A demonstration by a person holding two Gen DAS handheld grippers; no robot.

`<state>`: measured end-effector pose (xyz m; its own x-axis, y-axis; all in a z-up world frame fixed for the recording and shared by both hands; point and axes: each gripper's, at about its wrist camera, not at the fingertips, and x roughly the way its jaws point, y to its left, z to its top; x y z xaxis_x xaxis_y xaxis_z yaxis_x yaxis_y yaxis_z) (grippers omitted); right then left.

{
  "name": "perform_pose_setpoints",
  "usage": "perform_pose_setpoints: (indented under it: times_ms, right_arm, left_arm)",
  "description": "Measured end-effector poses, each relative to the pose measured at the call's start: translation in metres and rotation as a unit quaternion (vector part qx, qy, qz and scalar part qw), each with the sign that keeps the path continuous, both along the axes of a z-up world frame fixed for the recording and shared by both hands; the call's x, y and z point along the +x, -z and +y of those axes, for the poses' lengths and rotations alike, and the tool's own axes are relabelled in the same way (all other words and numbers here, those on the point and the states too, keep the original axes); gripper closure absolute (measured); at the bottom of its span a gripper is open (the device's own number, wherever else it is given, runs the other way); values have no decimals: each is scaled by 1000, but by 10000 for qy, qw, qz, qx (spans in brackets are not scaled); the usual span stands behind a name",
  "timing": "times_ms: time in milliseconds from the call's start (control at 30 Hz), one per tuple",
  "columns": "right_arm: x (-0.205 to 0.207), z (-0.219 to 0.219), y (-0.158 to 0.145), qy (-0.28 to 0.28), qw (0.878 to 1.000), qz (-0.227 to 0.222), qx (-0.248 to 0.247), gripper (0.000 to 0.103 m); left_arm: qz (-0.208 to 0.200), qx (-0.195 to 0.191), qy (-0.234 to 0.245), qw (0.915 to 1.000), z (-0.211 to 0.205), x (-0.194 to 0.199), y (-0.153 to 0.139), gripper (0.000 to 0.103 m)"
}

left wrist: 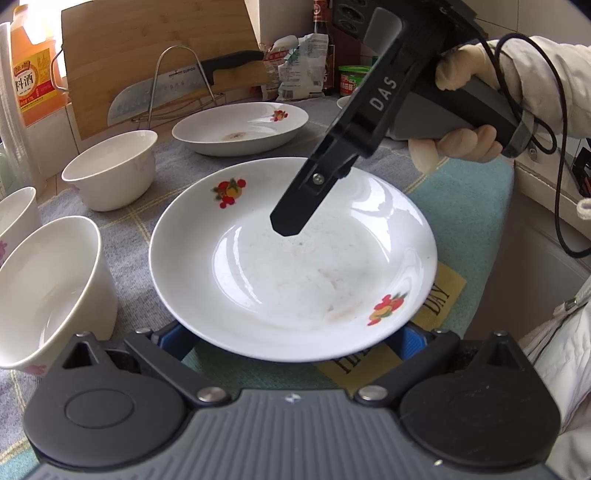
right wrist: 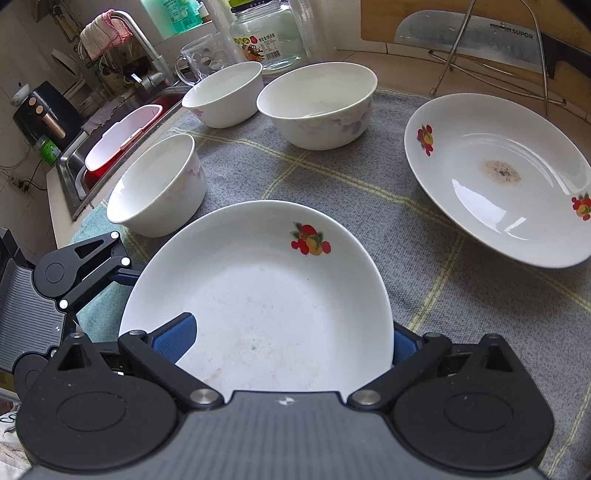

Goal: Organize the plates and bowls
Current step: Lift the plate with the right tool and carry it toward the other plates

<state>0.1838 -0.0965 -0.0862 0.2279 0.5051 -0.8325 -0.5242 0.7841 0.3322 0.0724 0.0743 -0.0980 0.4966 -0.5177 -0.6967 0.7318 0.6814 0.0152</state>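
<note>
Right hand-held gripper (right wrist: 291,341) is clamped on the fruit-print plate's (right wrist: 258,295) rim; left hand-held gripper (left wrist: 291,341) sits spread wide under its edge.

The right claw (left wrist: 291,225), seen from the left wrist view, bears the white letters "DAS" along its black arm; the cleaver (right wrist: 469,35) resting in the wire rack carries the brand "SUPOR" on its blade, readable in the right wrist view; the orange cooking-wine jug (left wrist: 35,74) has a yellow label with the large Chinese characters "料酒", its smaller print too fine to read; a yellow patch on the cloth (left wrist: 439,295) shows the letters "DAY", with further letters beside the plate hidden; the glass jar (right wrist: 266,33) wears a label with a barcode, unreadable.
</note>
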Motion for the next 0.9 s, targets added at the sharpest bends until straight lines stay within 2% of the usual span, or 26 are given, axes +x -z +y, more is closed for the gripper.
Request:
perform_pose_setpoints:
  times_ms: [900]
  right_arm:
    - [1, -1, 0, -80, 9997, 234, -56, 0]
  left_arm:
    - [147, 227, 74, 9996, -11, 3, -10, 2]
